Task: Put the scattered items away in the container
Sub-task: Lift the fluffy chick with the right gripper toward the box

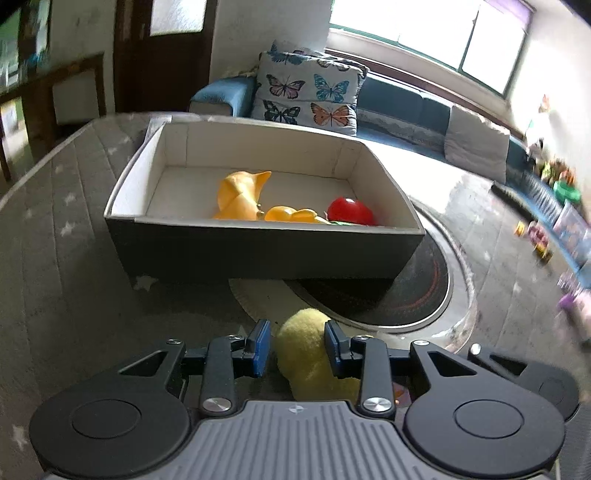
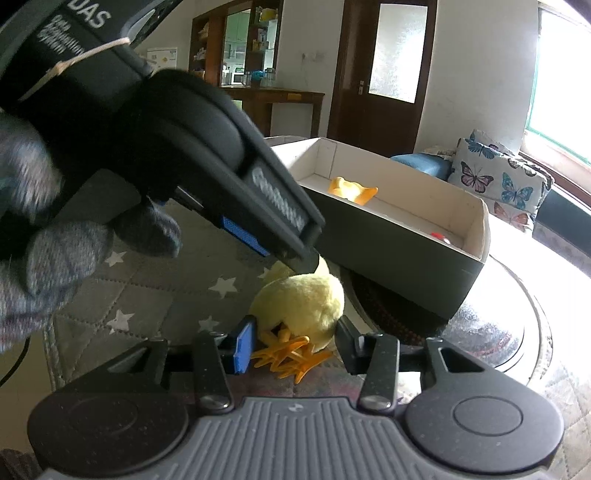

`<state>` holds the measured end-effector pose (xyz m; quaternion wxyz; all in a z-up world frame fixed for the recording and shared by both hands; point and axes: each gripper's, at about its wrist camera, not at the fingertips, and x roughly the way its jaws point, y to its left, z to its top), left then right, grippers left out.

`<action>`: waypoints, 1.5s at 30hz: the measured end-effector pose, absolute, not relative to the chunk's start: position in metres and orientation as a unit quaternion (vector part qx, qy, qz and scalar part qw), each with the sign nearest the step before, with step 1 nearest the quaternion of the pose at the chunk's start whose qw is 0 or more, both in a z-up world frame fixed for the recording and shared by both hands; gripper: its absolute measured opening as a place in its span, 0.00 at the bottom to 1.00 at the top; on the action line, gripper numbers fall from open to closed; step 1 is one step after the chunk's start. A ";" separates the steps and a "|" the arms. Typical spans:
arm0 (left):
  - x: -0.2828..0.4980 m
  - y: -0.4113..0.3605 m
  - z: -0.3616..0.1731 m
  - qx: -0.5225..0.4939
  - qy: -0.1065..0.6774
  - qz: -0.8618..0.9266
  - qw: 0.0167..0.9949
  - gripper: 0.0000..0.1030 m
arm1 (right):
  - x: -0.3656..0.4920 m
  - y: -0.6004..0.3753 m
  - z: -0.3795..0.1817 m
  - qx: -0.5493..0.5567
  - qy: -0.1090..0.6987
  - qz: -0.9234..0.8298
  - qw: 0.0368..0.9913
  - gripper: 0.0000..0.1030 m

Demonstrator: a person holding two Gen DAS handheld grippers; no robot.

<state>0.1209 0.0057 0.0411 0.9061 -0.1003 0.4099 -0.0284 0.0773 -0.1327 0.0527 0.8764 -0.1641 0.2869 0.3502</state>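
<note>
**Op:** Since u asked for nearest first: my right claw (image 2: 294, 330) has the yellow plush chick (image 2: 303, 299) between its pads. It's set narrow, and both sides look pressed on the fuzzy body. The toy's orange feet (image 2: 288, 356) stick out toward the cam. The chick lies on the tabletop (image 1: 55, 221), on a grey quilted cover w/ white stars, just in front of the box and not in it.

**Sup:** And the left?

**Op:** My left claw (image 1: 297, 330) is on the same toy from the other side, tilted down, w/ a fingertip touching the top of it. It's about half wide. One blue pad meets the plush. The other shows a thin dark gap, so no real squeeze there afaict. A grey gloved hand (image 2: 55, 251) holds that rig.

**Sup:** Container?

**Op:** The box (image 1: 258, 251) sits just beyond the chick, dark outside and white inside, partly over a round black disc (image 1: 406, 295) set in the tabletop. An orange toy (image 1: 240, 195) is in the middle, a smaller yellow piece (image 1: 291, 214) is beside it by the near wall, and a red round fruit (image 1: 349, 210) is toward the right corner.

**Sup:** Behind?

**Op:** A blue sofa (image 1: 399, 107) w/ a butterfly cushion (image 1: 306, 92) is under a bright window (image 1: 424, 29). A dark wood door (image 2: 388, 70) is further back.
</note>
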 end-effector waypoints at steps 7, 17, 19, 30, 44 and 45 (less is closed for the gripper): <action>0.128 0.025 0.039 -0.162 0.417 -0.038 0.893 0.34 | 0.083 -0.134 0.055 -0.159 0.290 0.348 0.877 0.44; 0.144 0.047 0.022 -0.284 0.435 -0.036 0.854 0.35 | 0.088 -0.135 0.056 -0.151 0.289 0.344 0.880 0.46; 0.147 0.047 0.020 -0.295 0.437 -0.034 0.849 0.36 | 0.092 -0.137 0.056 -0.141 0.294 0.343 0.881 0.46; 0.161 0.050 0.005 -0.363 0.453 0.010 0.814 0.38 | 0.123 -0.159 0.062 -0.040 0.340 0.354 0.870 0.52; 0.161 0.055 0.004 -0.407 0.463 0.037 0.787 0.38 | 0.156 -0.182 0.051 0.069 0.412 0.374 0.828 0.49; 0.160 0.055 0.004 -0.406 0.463 0.037 0.787 0.37 | 0.156 -0.182 0.051 0.070 0.413 0.375 0.827 0.49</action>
